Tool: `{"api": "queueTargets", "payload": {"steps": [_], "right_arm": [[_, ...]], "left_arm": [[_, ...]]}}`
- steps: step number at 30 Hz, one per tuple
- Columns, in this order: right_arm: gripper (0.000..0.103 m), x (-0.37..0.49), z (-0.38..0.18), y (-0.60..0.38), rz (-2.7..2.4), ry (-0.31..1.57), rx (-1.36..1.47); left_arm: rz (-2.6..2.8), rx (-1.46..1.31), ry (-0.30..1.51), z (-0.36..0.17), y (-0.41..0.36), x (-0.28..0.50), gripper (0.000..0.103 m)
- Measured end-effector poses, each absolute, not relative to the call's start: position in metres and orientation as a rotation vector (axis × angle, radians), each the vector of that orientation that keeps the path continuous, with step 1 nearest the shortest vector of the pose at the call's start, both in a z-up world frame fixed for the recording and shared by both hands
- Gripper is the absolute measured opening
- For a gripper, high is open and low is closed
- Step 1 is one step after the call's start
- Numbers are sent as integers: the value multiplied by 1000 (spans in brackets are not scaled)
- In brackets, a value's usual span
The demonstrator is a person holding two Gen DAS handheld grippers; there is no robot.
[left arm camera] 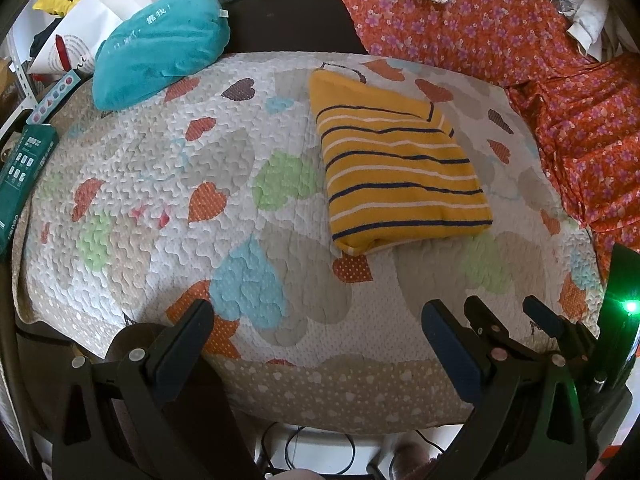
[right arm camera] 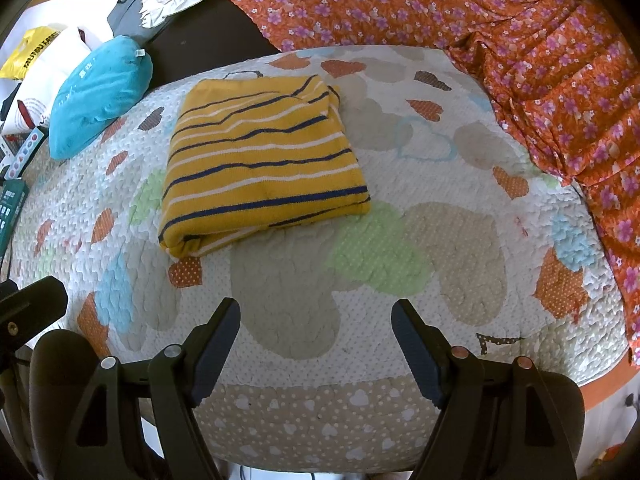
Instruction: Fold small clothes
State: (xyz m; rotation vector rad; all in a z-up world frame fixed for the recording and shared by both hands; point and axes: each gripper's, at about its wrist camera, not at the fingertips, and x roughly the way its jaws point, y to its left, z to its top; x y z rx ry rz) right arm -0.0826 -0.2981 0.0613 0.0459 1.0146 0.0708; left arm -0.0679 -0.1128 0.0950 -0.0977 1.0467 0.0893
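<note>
A yellow garment with navy and white stripes [left arm camera: 400, 168] lies folded into a thick rectangle on the heart-patterned quilt [left arm camera: 160, 184]. It also shows in the right wrist view [right arm camera: 260, 160], left of centre. My left gripper [left arm camera: 320, 344] is open and empty, held over the quilt's near edge, well short of the garment. My right gripper [right arm camera: 316, 336] is open and empty, also near the front edge, apart from the garment. The right gripper's fingers [left arm camera: 540, 320] show at the lower right of the left wrist view.
A teal pillow [left arm camera: 160, 52] lies at the quilt's far left corner. An orange floral cloth [left arm camera: 560, 80] is bunched along the back and right side. Bags [left arm camera: 92, 4] and a green box [left arm camera: 24, 168] stand at the left. Cables [left arm camera: 320, 452] lie on the floor below the front edge.
</note>
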Motion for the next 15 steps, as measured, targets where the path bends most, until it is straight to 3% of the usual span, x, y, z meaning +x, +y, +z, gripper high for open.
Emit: {"api": "queueTargets", "payload": {"steps": [15], "right_arm": [[82,-78,52,-297,83,1032,27]], "left_arm": [[80,-149,1115,77,-106,-61,103]]}}
